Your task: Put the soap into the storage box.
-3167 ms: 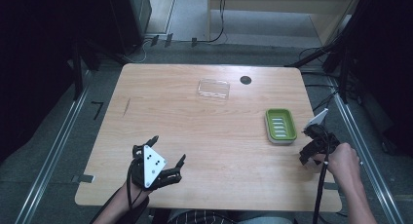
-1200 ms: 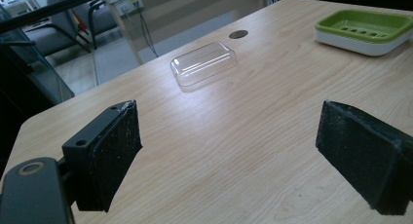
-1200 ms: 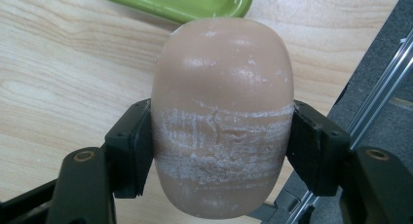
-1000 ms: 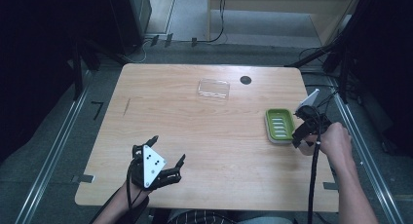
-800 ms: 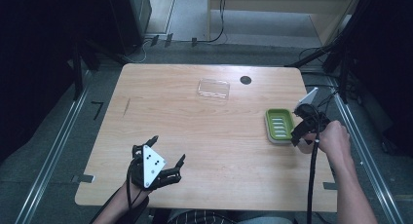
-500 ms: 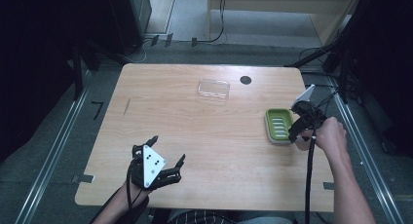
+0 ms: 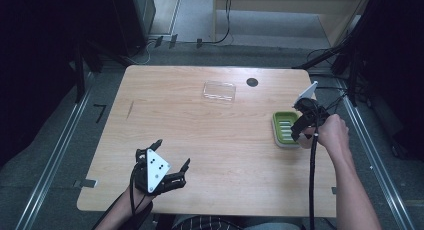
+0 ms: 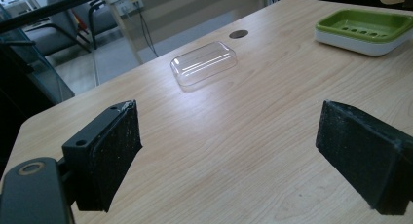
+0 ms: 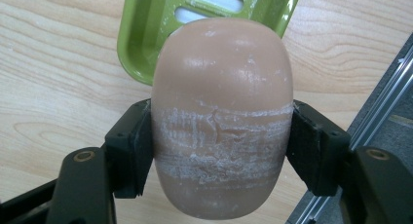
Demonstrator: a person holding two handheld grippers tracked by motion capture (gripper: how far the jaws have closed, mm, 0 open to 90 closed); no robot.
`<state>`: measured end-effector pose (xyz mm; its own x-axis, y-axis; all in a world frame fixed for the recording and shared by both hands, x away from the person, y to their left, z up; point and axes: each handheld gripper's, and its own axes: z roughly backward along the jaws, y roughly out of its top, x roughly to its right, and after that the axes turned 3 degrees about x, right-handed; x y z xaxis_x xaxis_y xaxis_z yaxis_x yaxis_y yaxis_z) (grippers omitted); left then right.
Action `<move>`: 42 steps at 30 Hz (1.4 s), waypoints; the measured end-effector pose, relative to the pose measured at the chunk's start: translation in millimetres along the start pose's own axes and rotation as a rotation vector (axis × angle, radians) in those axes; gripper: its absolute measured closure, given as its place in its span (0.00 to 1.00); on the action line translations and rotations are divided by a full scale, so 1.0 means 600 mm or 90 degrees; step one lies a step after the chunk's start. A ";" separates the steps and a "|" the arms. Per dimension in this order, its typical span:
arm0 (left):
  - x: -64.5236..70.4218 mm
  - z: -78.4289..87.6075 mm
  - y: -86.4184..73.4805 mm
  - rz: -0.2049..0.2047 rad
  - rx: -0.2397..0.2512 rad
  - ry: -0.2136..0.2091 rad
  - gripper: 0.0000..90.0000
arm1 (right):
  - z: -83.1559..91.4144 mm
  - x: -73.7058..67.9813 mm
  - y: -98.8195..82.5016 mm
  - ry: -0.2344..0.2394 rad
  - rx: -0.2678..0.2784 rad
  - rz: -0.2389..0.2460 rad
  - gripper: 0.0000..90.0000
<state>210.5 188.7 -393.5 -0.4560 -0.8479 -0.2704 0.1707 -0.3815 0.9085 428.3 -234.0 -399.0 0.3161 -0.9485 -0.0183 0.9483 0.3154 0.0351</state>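
Right gripper (image 7: 299,131): moved up-table beside dish (image 7: 286,130). Its own view: jaws clamp soap (image 9: 221,117). Left gripper (image 8: 234,156): agape, nothing held.

The person's left forearm comes in from the bottom edge at the left, and its hand holds the left gripper (image 7: 172,162) low over the near part of the table, its two black jaws spread wide apart with nothing between them. The right forearm reaches forward along the right side; the right hand (image 7: 331,132) holds the right gripper (image 9: 219,151) pointing downward, its jaws pressed against both sides of a bar of soap (image 9: 221,117).
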 end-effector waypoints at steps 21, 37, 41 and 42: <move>0.000 0.001 0.000 -0.001 0.001 0.001 0.11 | 0.000 -0.012 0.033 0.004 0.016 -0.004 0.37; -0.001 0.002 -0.001 0.001 0.004 0.004 0.11 | -0.018 -0.020 0.055 0.011 0.019 -0.025 0.37; -0.001 0.002 -0.001 -0.001 0.004 0.002 0.11 | -0.024 -0.020 0.059 0.015 0.020 -0.032 0.37; -0.001 0.002 -0.001 -0.001 0.004 0.003 0.11 | -0.025 -0.019 0.060 0.014 0.021 -0.030 0.37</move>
<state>209.6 189.7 -393.4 -0.4524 -0.8490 -0.2730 0.1645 -0.3803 0.9101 459.4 -211.3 -412.7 0.2717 -0.9614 -0.0432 0.9610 0.2686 0.0665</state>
